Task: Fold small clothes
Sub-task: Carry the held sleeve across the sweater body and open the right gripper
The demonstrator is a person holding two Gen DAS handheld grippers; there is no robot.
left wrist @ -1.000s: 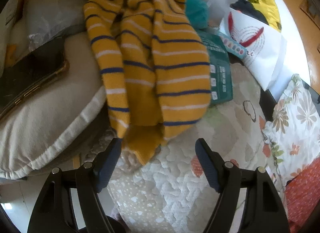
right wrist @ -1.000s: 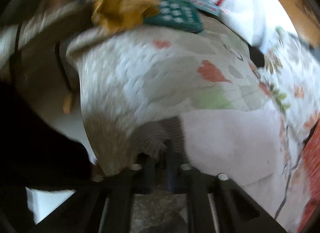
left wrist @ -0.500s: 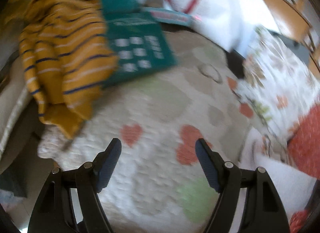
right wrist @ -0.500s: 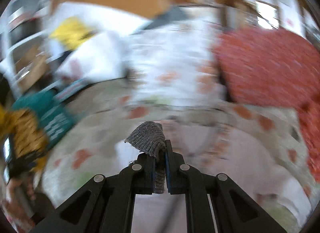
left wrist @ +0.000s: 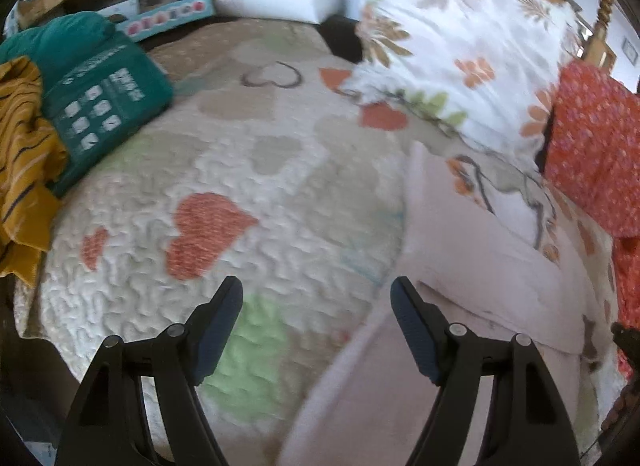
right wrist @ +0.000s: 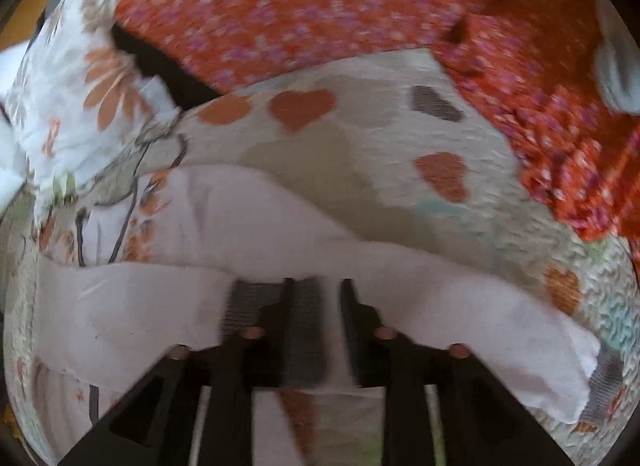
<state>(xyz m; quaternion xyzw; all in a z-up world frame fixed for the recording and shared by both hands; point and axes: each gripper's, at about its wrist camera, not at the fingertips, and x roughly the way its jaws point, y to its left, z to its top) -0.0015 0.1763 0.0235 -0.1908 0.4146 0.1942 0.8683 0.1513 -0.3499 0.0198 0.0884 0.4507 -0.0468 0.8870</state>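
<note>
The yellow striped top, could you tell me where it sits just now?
In the left wrist view the yellow striped top lies bunched at the far left edge of the heart quilt, against the teal package.

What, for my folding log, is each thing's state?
Left gripper: open, empty.
Right gripper: jaws just opening, grey cuff between them.
Pink garment: lying loose on quilt.
Striped top: crumpled.
</note>
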